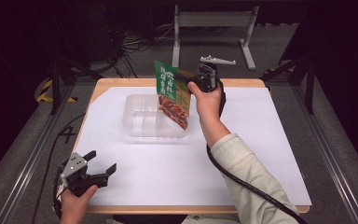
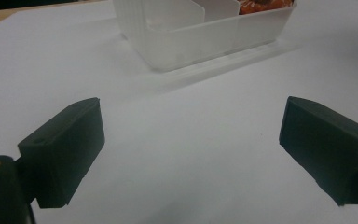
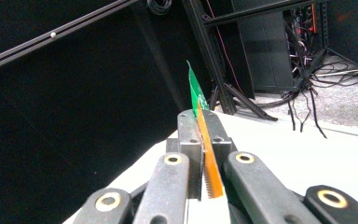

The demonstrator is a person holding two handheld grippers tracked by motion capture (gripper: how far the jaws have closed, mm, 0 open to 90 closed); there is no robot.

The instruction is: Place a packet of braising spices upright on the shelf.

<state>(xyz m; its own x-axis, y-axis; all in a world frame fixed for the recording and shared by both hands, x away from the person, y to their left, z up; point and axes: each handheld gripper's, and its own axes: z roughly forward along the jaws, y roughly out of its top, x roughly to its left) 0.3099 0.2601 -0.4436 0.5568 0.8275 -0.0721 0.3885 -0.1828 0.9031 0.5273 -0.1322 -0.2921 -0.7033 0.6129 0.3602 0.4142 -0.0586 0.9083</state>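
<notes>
Right gripper (image 1: 192, 80) is clamped hard on the upper edge of a green and orange printed foil snack pouch (image 1: 171, 93); in the right gripper view the jaws stand pressed together with only the thin orange seam of the pouch (image 3: 205, 154) between them. The pouch hangs tilted above the right-hand part of a clear plastic rectangular tray with an inner divider (image 1: 135, 122), its lower corner at or just inside the tray's right rim; whether it touches the tray floor cannot be told. The tray sits on a white sheet covering the wooden table (image 1: 242, 154).

Left gripper (image 1: 103, 167) rests near the front left corner of the sheet, jaws spread wide and holding nothing, well apart from the tray. In the left gripper view the tray wall (image 2: 214, 39) lies ahead, with an orange part of the pouch just over its far rim.

Risks noted, as judgement:
- The grip is on a narrow seam only; the hanging pouch could swing or slip free during lowering.
- The pouch is tilted and appears taller than the compartment; it may catch the rim or divider and end propped over the edge.
- The light tray is unsteadied; a push from the pouch could slide it across the sheet.
</notes>
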